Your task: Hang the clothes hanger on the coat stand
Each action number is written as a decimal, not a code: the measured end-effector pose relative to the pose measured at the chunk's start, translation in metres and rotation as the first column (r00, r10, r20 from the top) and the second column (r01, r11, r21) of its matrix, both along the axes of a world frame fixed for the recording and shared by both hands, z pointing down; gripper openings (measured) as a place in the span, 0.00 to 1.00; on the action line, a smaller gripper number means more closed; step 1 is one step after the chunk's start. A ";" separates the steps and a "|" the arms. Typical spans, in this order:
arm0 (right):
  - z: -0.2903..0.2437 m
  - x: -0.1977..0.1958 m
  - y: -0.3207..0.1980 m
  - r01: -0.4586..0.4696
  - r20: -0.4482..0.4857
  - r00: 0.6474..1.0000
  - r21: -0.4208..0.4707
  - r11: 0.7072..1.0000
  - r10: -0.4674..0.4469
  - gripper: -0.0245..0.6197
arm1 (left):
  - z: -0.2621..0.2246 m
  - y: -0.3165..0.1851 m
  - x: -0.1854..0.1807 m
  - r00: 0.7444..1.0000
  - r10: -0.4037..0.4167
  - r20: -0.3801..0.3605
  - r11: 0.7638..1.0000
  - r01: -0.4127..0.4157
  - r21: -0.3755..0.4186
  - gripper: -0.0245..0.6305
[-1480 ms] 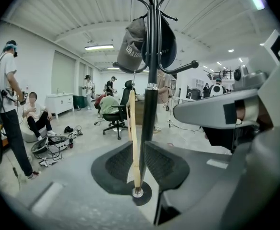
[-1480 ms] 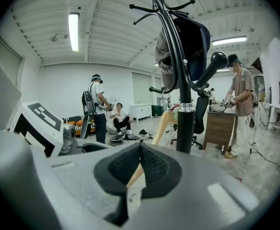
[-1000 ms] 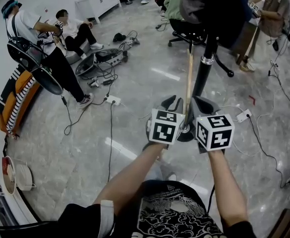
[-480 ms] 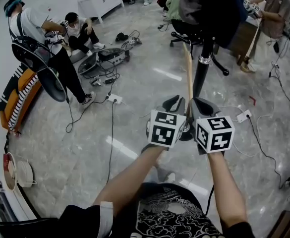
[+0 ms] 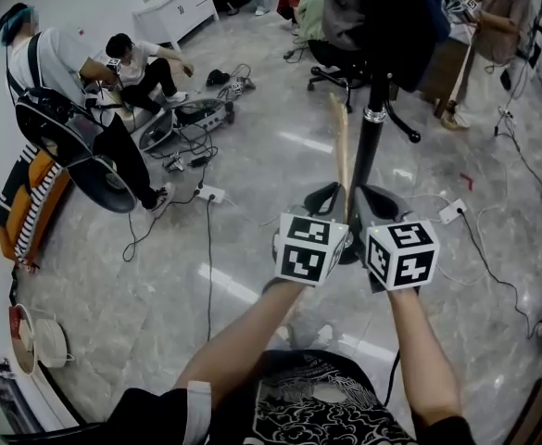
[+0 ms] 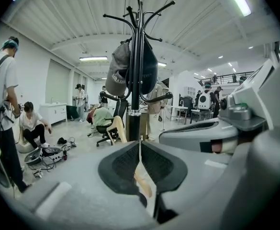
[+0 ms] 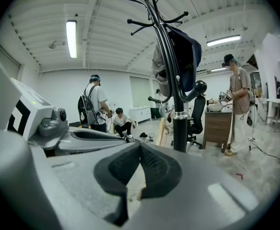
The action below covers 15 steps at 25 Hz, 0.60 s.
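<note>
Left claw [image 5: 331,193], right claw [image 5: 373,196], hanger [image 5: 341,146] — coat stand [image 5: 369,156]

Coat stand pole [image 5: 367,156] stands close ahead; hung dark garments [image 6: 123,75] crowd its middle, top hooks [image 6: 139,16] free.

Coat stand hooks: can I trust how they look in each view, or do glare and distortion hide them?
Left gripper view: the coat stand reads dark against a bright ceiling, hooks sharp, fisheye bending the edges. Right gripper view: same backlit hooks, strip light blown out, right claw soft up close. Head view: hooks hidden under hung clothes, glare streaks on the glossy floor.
</note>
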State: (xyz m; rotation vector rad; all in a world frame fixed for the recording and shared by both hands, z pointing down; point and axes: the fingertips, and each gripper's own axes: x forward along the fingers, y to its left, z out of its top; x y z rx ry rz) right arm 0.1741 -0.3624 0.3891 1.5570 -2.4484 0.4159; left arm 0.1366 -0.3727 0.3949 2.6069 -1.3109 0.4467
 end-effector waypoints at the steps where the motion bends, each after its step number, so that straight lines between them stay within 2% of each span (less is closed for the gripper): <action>1: 0.000 -0.001 0.001 -0.006 0.001 1.000 0.000 1.000 0.006 0.04 | 0.000 0.000 -0.001 1.000 0.006 0.001 1.000 -0.006 0.002 0.06; 15: -0.011 -0.030 0.023 -0.087 -0.008 0.996 0.018 0.996 0.087 0.04 | -0.011 0.020 -0.027 0.995 0.100 -0.022 0.995 -0.099 0.024 0.05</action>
